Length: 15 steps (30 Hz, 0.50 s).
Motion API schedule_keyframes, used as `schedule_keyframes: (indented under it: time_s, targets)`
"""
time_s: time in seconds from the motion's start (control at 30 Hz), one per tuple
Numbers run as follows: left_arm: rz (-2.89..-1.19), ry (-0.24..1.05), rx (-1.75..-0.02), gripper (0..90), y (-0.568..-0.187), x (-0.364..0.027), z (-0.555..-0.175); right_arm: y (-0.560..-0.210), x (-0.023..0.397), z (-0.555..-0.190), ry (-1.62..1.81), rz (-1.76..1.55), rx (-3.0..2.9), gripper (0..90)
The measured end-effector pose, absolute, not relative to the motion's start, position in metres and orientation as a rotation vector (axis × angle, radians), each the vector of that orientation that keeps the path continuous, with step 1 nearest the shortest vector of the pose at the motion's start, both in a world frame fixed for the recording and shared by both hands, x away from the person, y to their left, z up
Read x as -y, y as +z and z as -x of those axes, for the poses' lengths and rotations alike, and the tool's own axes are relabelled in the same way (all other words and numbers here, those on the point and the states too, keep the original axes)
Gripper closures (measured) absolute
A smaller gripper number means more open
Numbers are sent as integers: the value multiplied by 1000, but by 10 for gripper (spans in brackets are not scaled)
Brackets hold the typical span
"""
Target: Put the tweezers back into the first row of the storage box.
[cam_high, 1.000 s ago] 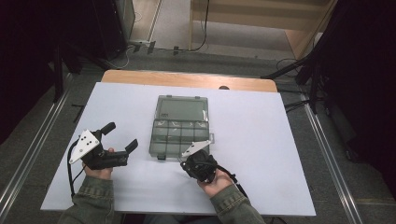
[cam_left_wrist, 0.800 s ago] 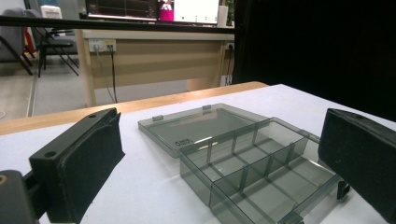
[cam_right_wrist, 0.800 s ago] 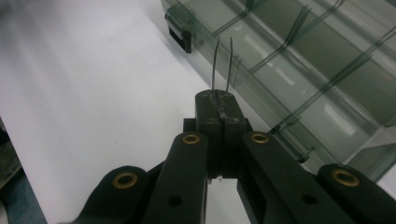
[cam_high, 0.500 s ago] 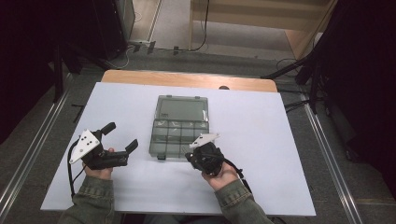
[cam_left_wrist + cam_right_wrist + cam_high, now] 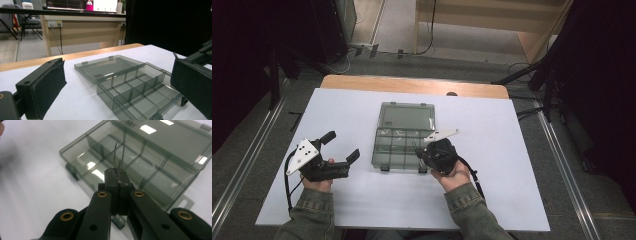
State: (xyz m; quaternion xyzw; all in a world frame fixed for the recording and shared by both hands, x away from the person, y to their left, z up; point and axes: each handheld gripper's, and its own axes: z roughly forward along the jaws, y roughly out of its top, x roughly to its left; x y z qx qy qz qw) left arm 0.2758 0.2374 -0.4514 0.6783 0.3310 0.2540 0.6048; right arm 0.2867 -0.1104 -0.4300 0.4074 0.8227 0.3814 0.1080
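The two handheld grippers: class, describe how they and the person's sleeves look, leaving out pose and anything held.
Both the left gripper and the right gripper are black, each topped by a grey three-cornered plate with small holes and trailing a black cable. The right gripper's linkage carries brass-coloured pivots. The fingers have matt black pads. The sleeves are olive-green fabric with buttoned cuffs.

Smoky grey translucent organizer box (image 5: 404, 135) on white table (image 5: 512, 150), black grippers.

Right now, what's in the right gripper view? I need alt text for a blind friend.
Two black jaws pressed shut pinch a thin bent wire that sticks up over an open, smoky clear plastic organizer box with empty compartments. The box lies on a white table.
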Motion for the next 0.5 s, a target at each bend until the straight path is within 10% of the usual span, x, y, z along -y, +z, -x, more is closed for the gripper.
schedule_keyframes:
  time_s: [0.5]
  targets:
    - [-1572,586,-765,0,-452,-237,-276,-423,111,-318,1084,-1050,-2423,900]
